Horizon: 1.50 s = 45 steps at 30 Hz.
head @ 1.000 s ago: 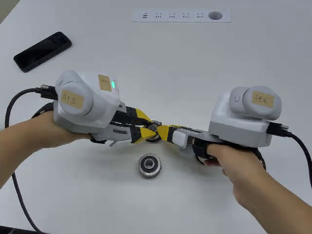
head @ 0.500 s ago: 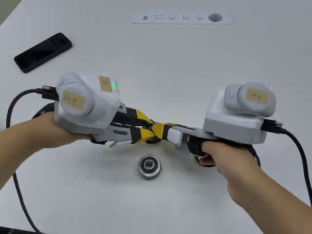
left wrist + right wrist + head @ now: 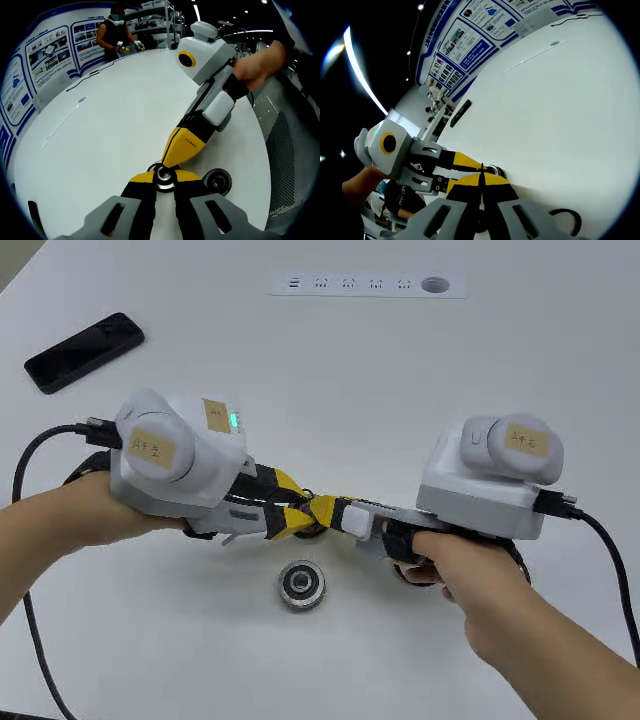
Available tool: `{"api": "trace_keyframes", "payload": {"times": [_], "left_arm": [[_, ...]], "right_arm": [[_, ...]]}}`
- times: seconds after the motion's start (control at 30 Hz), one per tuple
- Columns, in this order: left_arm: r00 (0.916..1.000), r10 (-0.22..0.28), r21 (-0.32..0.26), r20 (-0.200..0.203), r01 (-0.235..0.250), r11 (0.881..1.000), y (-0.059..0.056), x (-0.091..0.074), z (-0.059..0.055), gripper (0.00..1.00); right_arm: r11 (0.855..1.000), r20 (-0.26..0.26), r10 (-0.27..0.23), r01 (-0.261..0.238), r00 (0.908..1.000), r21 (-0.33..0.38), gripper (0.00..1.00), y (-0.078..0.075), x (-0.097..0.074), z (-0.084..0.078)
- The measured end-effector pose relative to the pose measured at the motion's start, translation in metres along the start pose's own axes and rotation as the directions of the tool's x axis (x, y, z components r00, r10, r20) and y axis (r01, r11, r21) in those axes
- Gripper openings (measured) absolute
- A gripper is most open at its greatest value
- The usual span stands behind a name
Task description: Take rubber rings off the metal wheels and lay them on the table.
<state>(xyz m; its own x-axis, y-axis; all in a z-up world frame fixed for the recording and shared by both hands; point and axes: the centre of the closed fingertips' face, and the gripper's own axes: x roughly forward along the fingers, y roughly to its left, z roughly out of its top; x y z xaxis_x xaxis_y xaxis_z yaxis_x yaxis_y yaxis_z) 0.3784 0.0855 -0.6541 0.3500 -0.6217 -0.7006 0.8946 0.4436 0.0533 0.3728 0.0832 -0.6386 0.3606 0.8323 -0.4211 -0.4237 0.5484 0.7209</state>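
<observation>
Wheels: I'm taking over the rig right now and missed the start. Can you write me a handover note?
Left hand-held gripper: shut on a wheel.
Right hand-held gripper: shut, tips at that wheel's rim; whether they pinch rubber I cannot tell.
Second wheel: lies on the table near the person, black ring on it.
Done: nothing yet, it seems.
Left: strip both wheels, lay the rings on the table.

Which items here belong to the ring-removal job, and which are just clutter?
Job:
- held wheel, clamped in the left gripper, with the right gripper up against it
- second wheel, lying on the table

Lying about:
- phone
- power strip
</observation>
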Motion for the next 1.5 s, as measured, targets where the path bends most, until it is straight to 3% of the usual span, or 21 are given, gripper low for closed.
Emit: {"api": "trace_keyframes", "payload": {"times": [0.5,0.57,0.63,0.67,0.77,1.07,1.27,1.5], "left_arm": [[0.9998,0.015,-0.011,-0.010,-0.015,1.000,0.000,0.000,0.000,0.13],[0.9997,0.020,-0.003,-0.014,-0.020,1.000,0.000,-0.001,0.000,0.14],[0.9982,0.026,0.078,-0.054,-0.022,0.997,-0.001,-0.005,-0.003,0.13],[0.9983,0.023,0.075,-0.054,-0.019,0.997,-0.004,-0.006,-0.002,0.13],[0.9994,0.027,0.027,-0.022,-0.026,0.999,-0.003,-0.010,0.002,0.14],[0.9967,0.079,0.011,-0.018,-0.079,0.997,0.003,-0.028,-0.003,0.18],[0.9949,0.101,-0.023,0.009,-0.101,0.995,0.006,-0.033,0.002,0.17],[0.9934,0.108,-0.057,0.040,-0.105,0.993,0.006,-0.035,0.006,0.18]], "right_arm": [[0.999,-0.001,0.003,-0.003,1.0000,0.045,0.02,-0.003,0.002,0.001],[0.999,-0.003,0.007,-0.007,1.0000,0.047,0.02,-0.003,0.003,0.001],[0.999,-0.005,0.008,-0.008,1.0000,0.051,0.02,-0.005,0.004,0.000],[0.999,-0.006,0.010,-0.010,0.9999,0.052,0.02,-0.005,0.005,0.000],[0.998,-0.010,0.018,-0.017,0.9998,0.056,0.02,-0.004,0.007,-0.001],[0.997,0.010,0.027,-0.028,0.9996,0.079,0.02,0.000,0.003,0.004],[0.994,0.049,0.020,-0.025,0.9986,0.111,0.02,-0.003,-0.008,0.014],[0.990,0.084,-0.017,0.005,0.9963,0.140,0.02,-0.018,-0.026,0.020]]}}
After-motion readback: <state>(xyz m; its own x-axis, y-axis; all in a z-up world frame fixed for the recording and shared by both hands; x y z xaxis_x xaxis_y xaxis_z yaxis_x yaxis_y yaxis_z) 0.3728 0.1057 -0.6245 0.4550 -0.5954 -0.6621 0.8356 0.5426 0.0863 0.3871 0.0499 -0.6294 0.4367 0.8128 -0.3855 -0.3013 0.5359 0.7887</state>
